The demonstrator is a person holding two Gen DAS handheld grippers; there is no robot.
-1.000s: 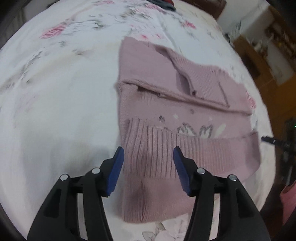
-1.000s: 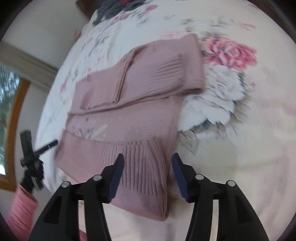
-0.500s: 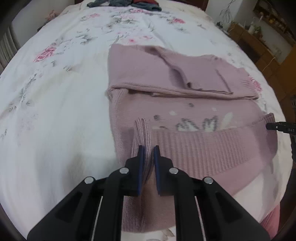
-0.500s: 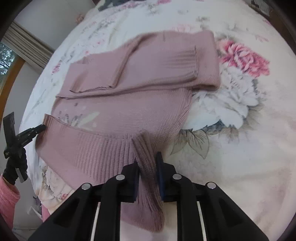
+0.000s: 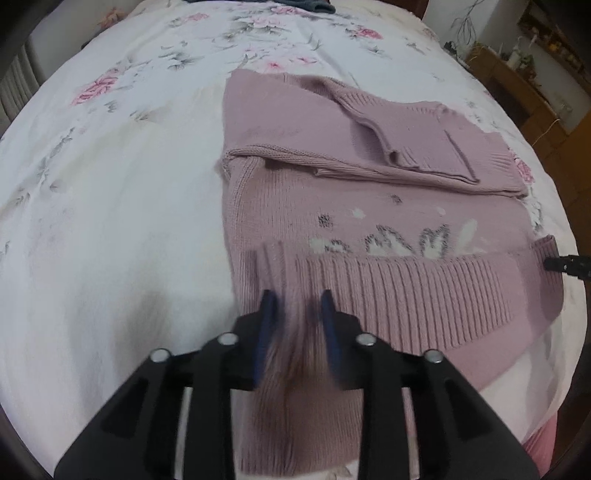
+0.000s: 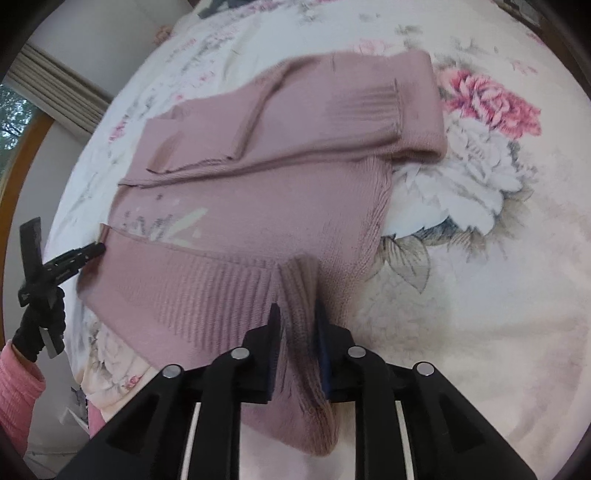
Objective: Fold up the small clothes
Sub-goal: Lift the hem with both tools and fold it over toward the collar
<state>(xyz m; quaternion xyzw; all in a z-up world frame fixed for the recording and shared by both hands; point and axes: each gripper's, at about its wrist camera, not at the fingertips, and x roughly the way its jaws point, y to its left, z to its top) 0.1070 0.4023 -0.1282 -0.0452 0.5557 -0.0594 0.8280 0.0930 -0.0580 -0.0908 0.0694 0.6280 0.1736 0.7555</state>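
Observation:
A pink knit sweater (image 5: 369, 206) with a rabbit pattern lies on the flowered bed sheet (image 5: 110, 184), its sleeves folded across the upper part. The ribbed hem (image 5: 406, 291) is turned up over the body. My left gripper (image 5: 293, 314) grips the hem's left corner, and blurred fabric fills the gap between its blue pads. My right gripper (image 6: 297, 325) is shut on the hem's right corner (image 6: 299, 280). Each gripper shows in the other's view, the left gripper (image 6: 74, 258) and the right gripper (image 5: 565, 266), both at the hem's far end.
A person's gloved hand (image 6: 37, 325) and pink sleeve (image 6: 14, 391) hold the left gripper near the bed's edge. Dark clothes (image 5: 306, 4) lie at the far end of the bed. Wooden furniture (image 5: 517, 88) stands beyond the right side. A window with a curtain (image 6: 48, 85) is at the left.
Both grippers closed on the hem corners and carried the hem up over the sweater's body. The left fingers now stand wider apart than half a second ago.

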